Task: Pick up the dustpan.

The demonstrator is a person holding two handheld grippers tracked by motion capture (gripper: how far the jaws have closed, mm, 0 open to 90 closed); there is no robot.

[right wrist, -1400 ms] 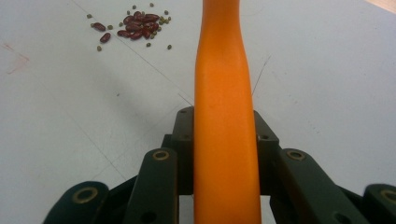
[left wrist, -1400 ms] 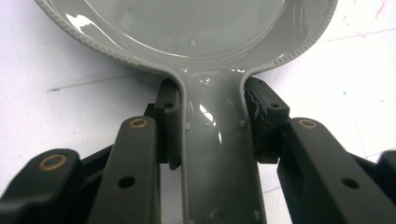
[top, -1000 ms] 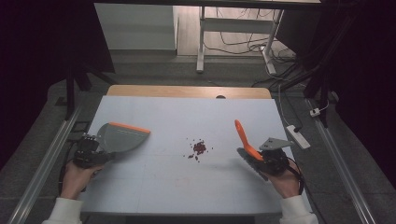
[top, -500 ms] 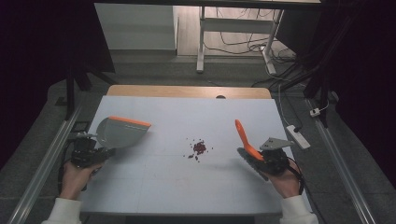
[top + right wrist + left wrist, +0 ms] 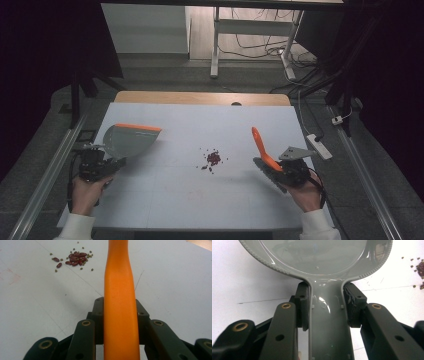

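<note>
A grey dustpan (image 5: pixel 131 138) with an orange front lip is held above the table's left side, its handle (image 5: pixel 327 322) clamped in my left gripper (image 5: pixel 96 164), which is shut on it. At the right, my right gripper (image 5: pixel 289 172) is shut on the orange handle (image 5: pixel 121 307) of a brush (image 5: pixel 262 150), which slants up and leftward. A small heap of dark red beans and tiny greenish grains (image 5: pixel 213 158) lies on the white table between them; in the right gripper view the beans (image 5: pixel 75 259) lie ahead and to the left.
The white table top (image 5: pixel 200 200) has a wooden strip along its far edge (image 5: pixel 200 97). A white power strip (image 5: pixel 319 145) lies at the right edge. Metal rails run down both sides, and a table leg frame and cables stand on the floor beyond.
The left hand has drifted slightly left with the dustpan. The right hand and brush have stayed put, and so have the beans.
</note>
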